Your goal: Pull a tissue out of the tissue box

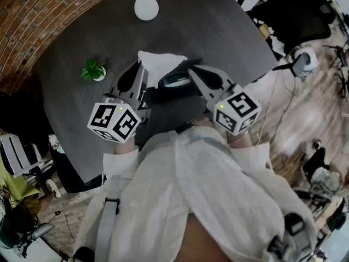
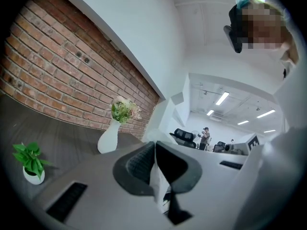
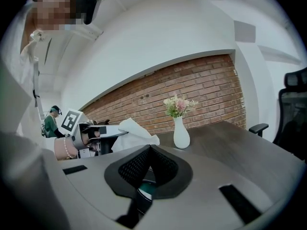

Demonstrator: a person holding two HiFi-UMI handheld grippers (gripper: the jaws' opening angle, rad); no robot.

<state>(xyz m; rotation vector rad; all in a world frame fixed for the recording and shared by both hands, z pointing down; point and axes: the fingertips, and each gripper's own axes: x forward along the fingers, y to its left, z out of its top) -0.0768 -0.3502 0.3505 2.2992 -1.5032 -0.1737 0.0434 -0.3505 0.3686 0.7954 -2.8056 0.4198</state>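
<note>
— Where's the tissue (image 1: 158,63)?
— Pinched in the closed left gripper (image 2: 154,148), above the box (image 1: 173,93), itself half hidden by both grippers.
— Right gripper (image 3: 149,150)?
— Jaws together, nothing visibly held.

- My bench (image 1: 229,42) is a dark, wood-grained top with a rounded edge.
- A red brick wall (image 3: 201,87) runs along its far side, with a plain white wall (image 2: 139,37) above the brick.
- A white vase (image 3: 181,134) of flowers and a small potted plant (image 2: 29,161) stand on the bench, well apart.
- Black office chairs (image 1: 294,15) stand on a pale wooden floor (image 1: 297,135) to my right.
- Strip lights (image 2: 221,98) glow on the ceiling of the open office beyond.
</note>
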